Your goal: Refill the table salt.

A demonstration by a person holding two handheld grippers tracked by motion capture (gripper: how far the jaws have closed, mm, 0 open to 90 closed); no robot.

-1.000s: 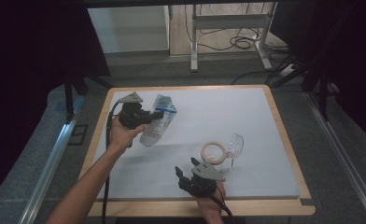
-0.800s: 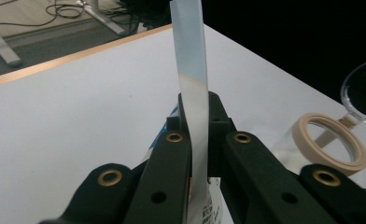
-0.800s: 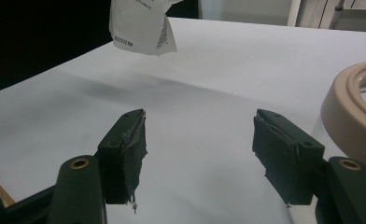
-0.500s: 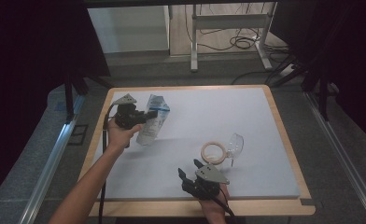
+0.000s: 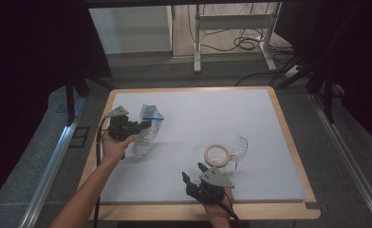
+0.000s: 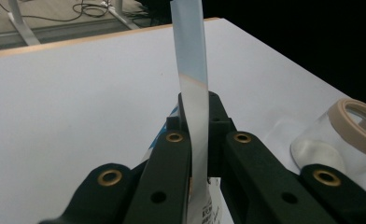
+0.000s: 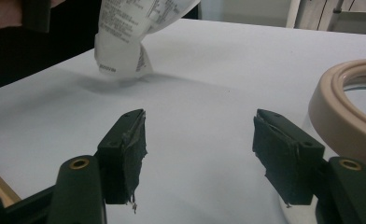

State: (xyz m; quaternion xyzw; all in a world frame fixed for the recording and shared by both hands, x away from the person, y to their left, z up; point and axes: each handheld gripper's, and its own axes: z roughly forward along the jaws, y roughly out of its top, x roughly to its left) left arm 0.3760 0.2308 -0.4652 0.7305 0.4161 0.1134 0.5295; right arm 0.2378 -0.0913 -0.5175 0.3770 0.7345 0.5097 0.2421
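Left gripper (image 5: 144, 124), which I steer, clamps the plastic pouch (image 5: 147, 130) at nine o'clock on the board, its length running toward six, while the jar (image 5: 224, 153) waits at twelve o'clock of my open right gripper (image 5: 193, 172).

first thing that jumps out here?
The left gripper, at the board's left side, is clamped on a thin plastic pouch whose lower end touches the white board. Right of centre lies a clear jar on its side with a tan rim. The right gripper sits just in front of it, jaws open and empty.
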